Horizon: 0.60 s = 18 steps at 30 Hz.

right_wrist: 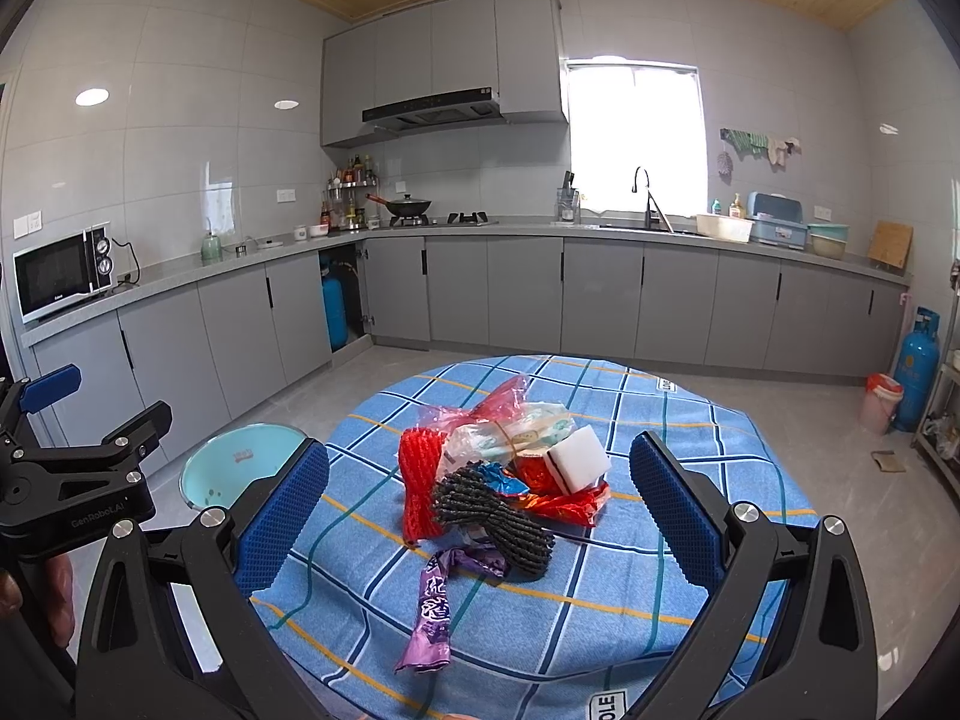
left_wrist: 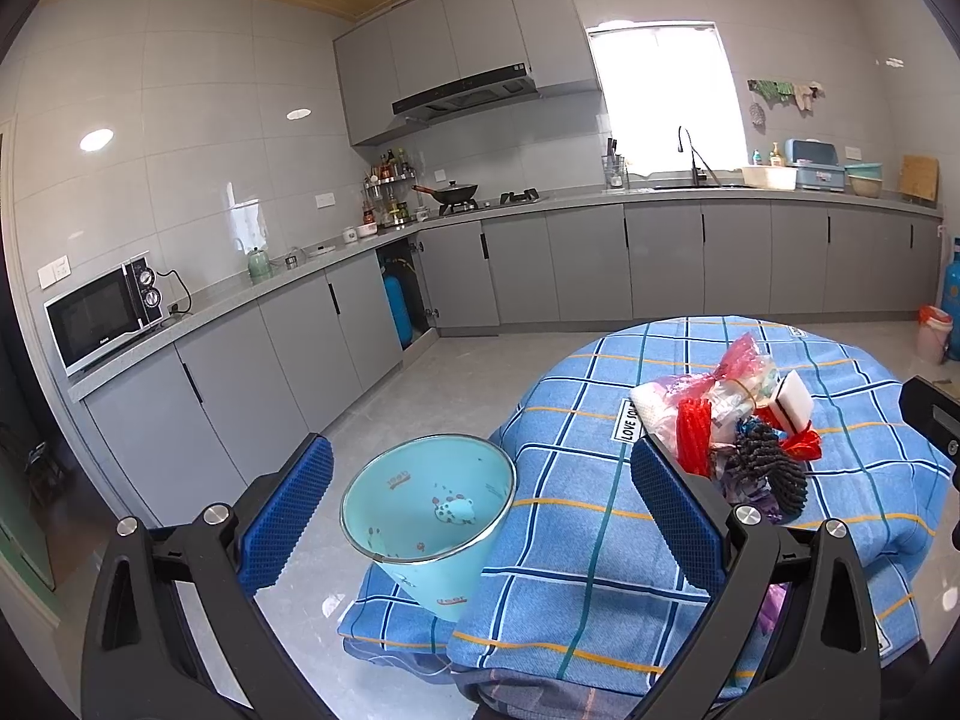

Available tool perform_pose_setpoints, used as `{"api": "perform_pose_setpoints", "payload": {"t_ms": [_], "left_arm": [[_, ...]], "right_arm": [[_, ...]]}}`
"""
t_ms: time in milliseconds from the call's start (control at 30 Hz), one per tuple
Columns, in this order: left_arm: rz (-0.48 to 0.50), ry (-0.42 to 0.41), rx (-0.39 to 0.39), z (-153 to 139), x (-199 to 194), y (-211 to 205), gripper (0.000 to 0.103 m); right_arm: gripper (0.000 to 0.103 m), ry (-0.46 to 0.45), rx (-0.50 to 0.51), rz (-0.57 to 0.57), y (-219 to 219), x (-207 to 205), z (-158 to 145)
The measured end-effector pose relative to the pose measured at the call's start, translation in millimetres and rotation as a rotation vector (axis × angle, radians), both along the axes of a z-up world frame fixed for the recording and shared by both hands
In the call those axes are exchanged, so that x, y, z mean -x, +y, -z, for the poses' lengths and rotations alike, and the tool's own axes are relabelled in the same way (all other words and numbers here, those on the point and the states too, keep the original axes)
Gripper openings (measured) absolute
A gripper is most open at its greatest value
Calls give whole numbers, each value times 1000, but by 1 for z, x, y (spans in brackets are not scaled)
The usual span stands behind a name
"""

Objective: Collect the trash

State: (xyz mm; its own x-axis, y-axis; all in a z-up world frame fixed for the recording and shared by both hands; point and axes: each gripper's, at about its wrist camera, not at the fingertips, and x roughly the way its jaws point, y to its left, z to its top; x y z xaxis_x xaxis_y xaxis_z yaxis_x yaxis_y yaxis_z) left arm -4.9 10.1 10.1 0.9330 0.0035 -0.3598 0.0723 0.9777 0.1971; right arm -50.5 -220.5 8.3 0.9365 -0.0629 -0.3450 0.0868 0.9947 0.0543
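A pile of trash (right_wrist: 504, 480) lies on the round table with a blue plaid cloth (right_wrist: 690, 438): red foam net (right_wrist: 418, 483), dark scrubber (right_wrist: 498, 516), white sponge (right_wrist: 579, 457), pink bag, purple wrapper (right_wrist: 433, 606). The pile also shows in the left wrist view (left_wrist: 732, 426). A light blue bin (left_wrist: 429, 516) stands on the floor beside the table's left edge; it also shows in the right wrist view (right_wrist: 237, 471). My left gripper (left_wrist: 480, 516) is open and empty above the bin. My right gripper (right_wrist: 480, 516) is open and empty, in front of the pile.
Grey kitchen cabinets and counter run along the far walls, with a microwave (left_wrist: 102, 312), stove and sink. A blue gas cylinder (right_wrist: 915, 369) and a small pail (right_wrist: 881, 402) stand at the right. The left gripper's body (right_wrist: 72, 468) sits at the left of the right wrist view.
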Motion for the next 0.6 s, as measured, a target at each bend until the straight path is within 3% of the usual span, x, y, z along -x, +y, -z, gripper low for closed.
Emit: {"api": "perform_pose_setpoints", "payload": {"t_ms": [600], "left_arm": [[-10, 11, -9, 4, -5, 3, 98]], "right_arm": [[99, 10, -8, 4, -5, -2, 2]]}}
